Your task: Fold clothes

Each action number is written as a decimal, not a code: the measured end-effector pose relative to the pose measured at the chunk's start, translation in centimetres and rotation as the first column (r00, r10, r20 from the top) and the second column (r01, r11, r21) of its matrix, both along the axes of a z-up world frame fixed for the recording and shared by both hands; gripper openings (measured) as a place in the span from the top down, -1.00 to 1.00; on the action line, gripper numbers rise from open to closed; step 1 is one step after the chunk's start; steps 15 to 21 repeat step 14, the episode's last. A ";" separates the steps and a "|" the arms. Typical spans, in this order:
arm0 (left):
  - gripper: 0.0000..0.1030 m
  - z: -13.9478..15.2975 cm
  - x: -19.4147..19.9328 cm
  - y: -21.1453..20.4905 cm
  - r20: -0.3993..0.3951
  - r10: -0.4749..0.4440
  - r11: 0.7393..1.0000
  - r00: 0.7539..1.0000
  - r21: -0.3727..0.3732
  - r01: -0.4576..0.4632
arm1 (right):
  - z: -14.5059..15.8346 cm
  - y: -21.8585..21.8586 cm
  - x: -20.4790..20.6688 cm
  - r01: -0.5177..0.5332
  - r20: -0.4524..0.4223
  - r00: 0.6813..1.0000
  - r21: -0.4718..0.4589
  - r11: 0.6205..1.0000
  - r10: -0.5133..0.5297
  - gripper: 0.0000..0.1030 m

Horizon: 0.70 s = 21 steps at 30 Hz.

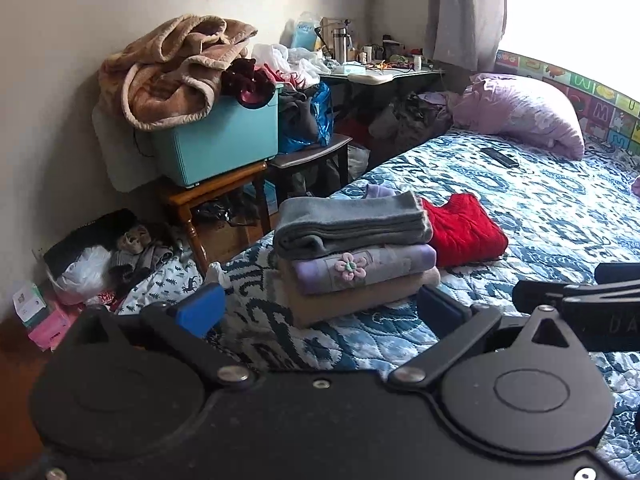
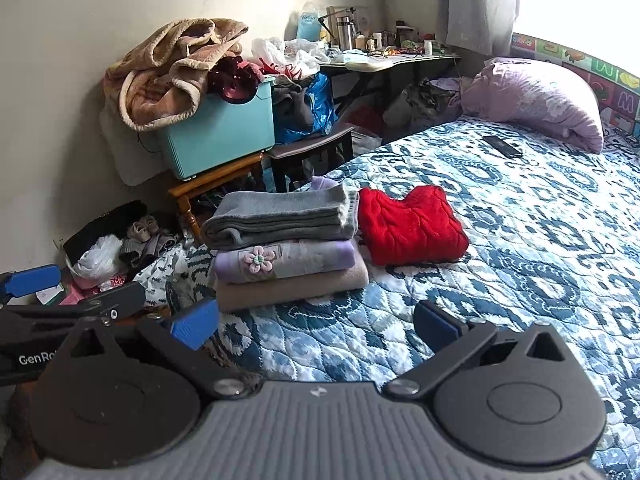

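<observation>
A stack of three folded garments sits on the bed's near left corner: a grey one (image 1: 348,222) on top, a lilac one with a pink flower (image 1: 360,268) in the middle, a beige one (image 1: 356,300) at the bottom. A folded red knit sweater (image 1: 464,230) lies just right of the stack. The stack (image 2: 280,216) and the red sweater (image 2: 412,224) also show in the right wrist view. My left gripper (image 1: 320,312) is open and empty, just short of the stack. My right gripper (image 2: 316,322) is open and empty over the quilt, in front of the stack.
The blue patterned quilt (image 2: 520,240) covers the bed, with a lilac pillow (image 2: 536,100) and a black remote (image 2: 502,146) at the far end. Left of the bed stand a teal bin (image 1: 224,144) heaped with blankets, wooden stools, and floor clutter. A cluttered desk (image 1: 380,76) stands at the back.
</observation>
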<state>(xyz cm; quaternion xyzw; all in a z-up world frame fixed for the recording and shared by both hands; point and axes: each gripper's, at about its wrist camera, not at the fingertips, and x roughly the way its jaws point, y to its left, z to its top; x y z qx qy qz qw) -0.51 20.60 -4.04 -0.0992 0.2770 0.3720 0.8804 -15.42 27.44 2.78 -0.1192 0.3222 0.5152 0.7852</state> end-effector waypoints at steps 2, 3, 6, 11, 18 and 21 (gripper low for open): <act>-1.00 -0.1 0.0 0.1 -0.001 0.004 1.000 1.000 -0.003 -0.004 | -0.1 0.2 0.0 -0.003 -0.002 1.000 -0.002 1.000 0.003 -1.00; -1.00 -0.1 0.0 0.1 -0.002 0.006 1.000 1.000 -0.004 -0.006 | -0.2 0.3 0.0 -0.004 -0.003 1.000 -0.004 1.000 0.004 -1.00; -1.00 -0.1 0.1 0.2 -0.002 0.009 1.000 1.000 -0.004 -0.009 | -0.5 0.5 0.0 -0.005 -0.008 1.000 -0.010 1.000 0.004 -1.00; -1.00 -0.1 0.0 0.2 0.009 0.015 1.000 1.000 0.009 -0.015 | -0.7 0.6 0.3 -0.003 -0.020 1.000 -0.007 1.000 0.003 -1.00; -1.00 0.1 -0.3 0.2 0.032 0.025 0.999 0.999 0.025 -0.026 | -0.7 0.8 0.5 -0.002 -0.026 1.000 -0.007 1.000 0.001 -1.00; -1.00 0.1 -0.3 0.2 0.032 0.025 0.999 0.999 0.025 -0.026 | -0.7 0.8 0.5 -0.002 -0.026 1.000 -0.007 1.000 0.001 -1.00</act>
